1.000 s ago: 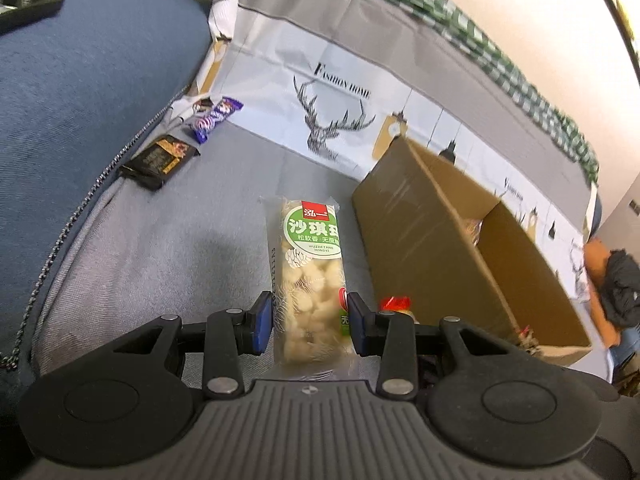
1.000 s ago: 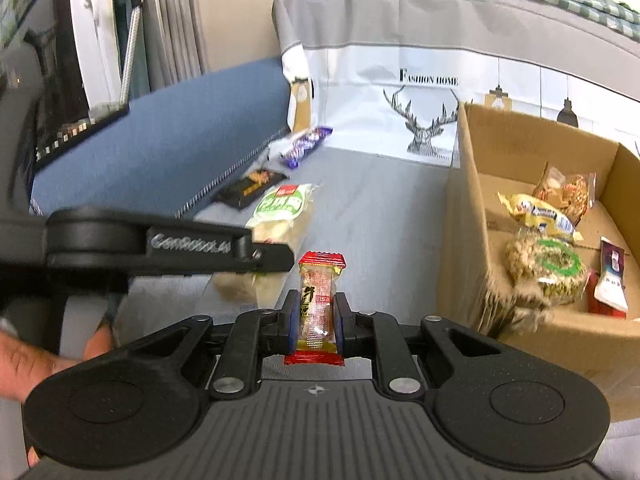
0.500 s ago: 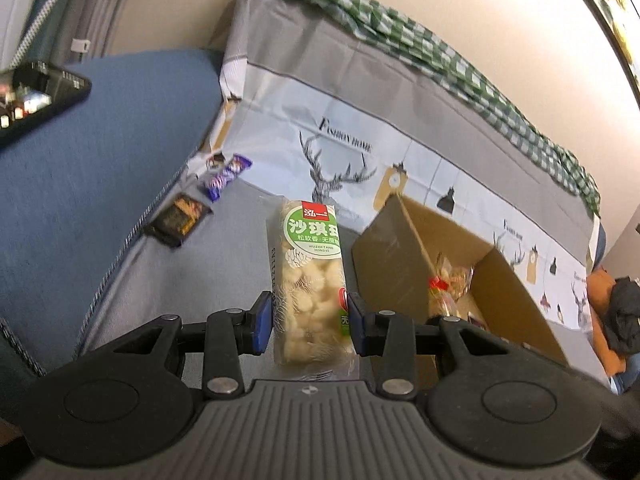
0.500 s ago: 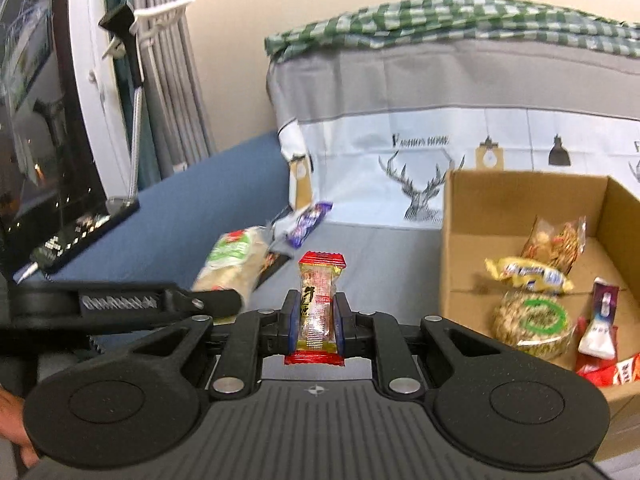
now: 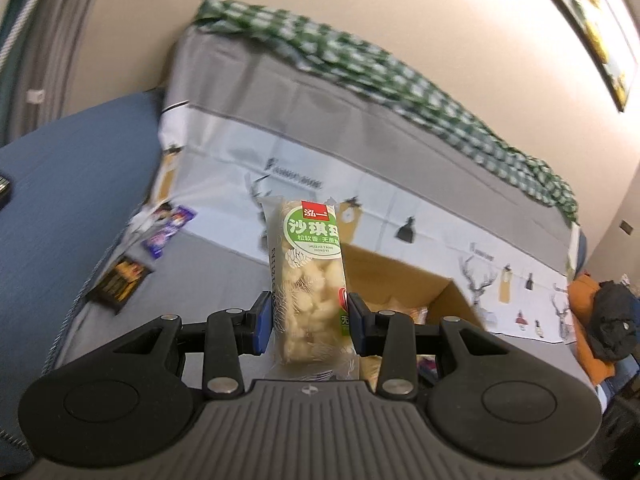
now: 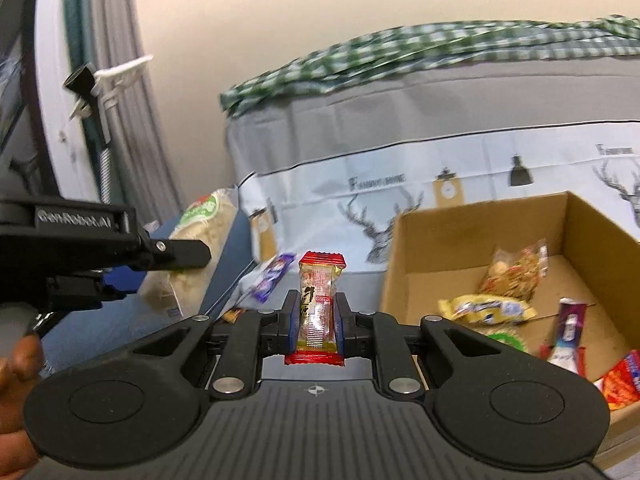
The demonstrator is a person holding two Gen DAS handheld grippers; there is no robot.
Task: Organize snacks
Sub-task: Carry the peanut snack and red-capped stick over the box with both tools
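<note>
My left gripper (image 5: 308, 320) is shut on a clear pack of pale puffed cake with a green label (image 5: 310, 280), held upright above the sofa seat. That pack (image 6: 200, 240) and the left gripper (image 6: 132, 260) also show at the left of the right wrist view. My right gripper (image 6: 316, 316) is shut on a small red-and-gold wrapped snack (image 6: 318, 304), standing upright between the pads. A cardboard box (image 6: 400, 248) lies to the right with several snack packs inside; its rim (image 5: 400, 268) shows behind the cake pack.
A purple bar (image 5: 168, 230) and a black-and-orange packet (image 5: 122, 282) lie on the grey sofa seat (image 5: 192, 280) at the left. A deer-print cover (image 6: 460, 176) and a green checked cloth (image 6: 400, 52) drape the backrest. A hand (image 6: 16, 364) holds the left gripper.
Both grippers have risen with their snacks still held. The cake pack left the seat and now hangs above the box's near edge; more of the box's inside shows in the right wrist view.
</note>
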